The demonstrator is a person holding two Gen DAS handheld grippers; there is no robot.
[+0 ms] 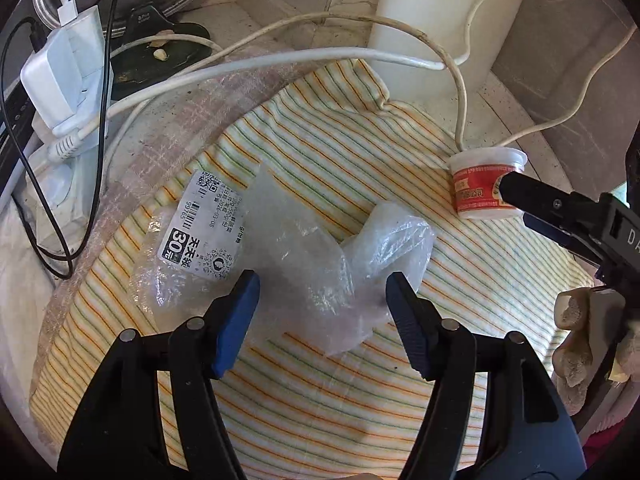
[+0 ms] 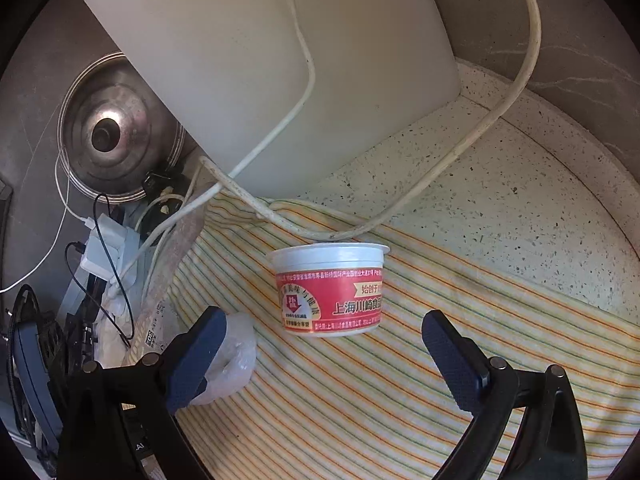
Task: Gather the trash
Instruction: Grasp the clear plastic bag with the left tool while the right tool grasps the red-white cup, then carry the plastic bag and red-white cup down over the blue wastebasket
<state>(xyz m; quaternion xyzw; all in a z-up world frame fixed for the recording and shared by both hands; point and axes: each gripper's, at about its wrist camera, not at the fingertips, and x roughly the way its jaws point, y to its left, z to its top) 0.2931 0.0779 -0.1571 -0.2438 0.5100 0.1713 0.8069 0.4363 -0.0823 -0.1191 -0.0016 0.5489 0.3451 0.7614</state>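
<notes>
In the left wrist view, the left gripper [image 1: 322, 288] is holding its blue ribbed pads wide apart around a crumpled clear plastic bag [image 1: 304, 256] lying mid-frame on a striped cloth [image 1: 320, 400]. At right, a red-labelled round plastic cup [image 1: 486, 184] is standing.

In the right wrist view, the right gripper [image 2: 320, 334] is hovering, spread open, just below the cup [image 2: 330, 290] at center; a white cord [image 2: 460, 148] is curving above.

cloth [image 1: 320, 160]: you see yellow, orange and green stripes
cup [image 2: 330, 290]: on it, your red-and-white label
bag [image 1: 304, 264]: clear
</notes>
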